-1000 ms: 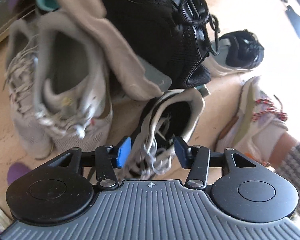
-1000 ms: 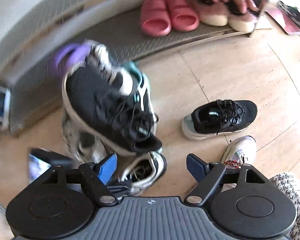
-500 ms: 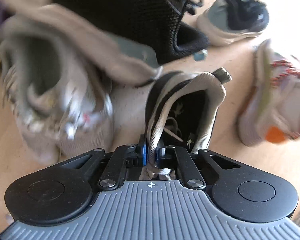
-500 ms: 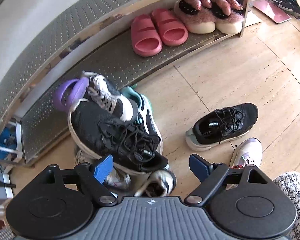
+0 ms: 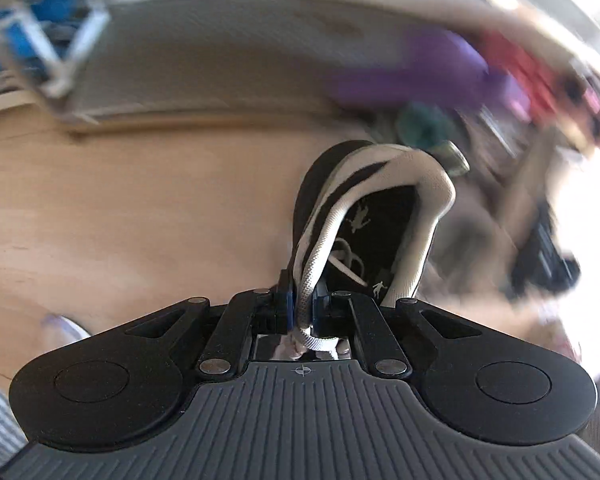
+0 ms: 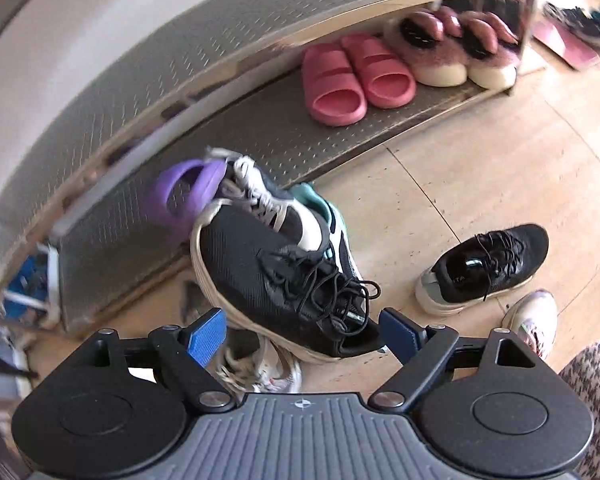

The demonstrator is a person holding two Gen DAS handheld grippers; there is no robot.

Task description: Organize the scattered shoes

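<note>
Left gripper (image 5: 302,306) clamped on collar of black-and-white sneaker (image 5: 374,220), lifted clear of floor (image 5: 120,216) for carrying. Right gripper (image 6: 302,330) spread wide above black shoe (image 6: 276,276) atop pile, ready to grasp.

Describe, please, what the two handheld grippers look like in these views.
Both the left gripper and right gripper have a ribbed grey body marked with a small crosshair, two round black lobes, black linkage arms with silver rivets, and blue textured pads on the fingers.
</note>
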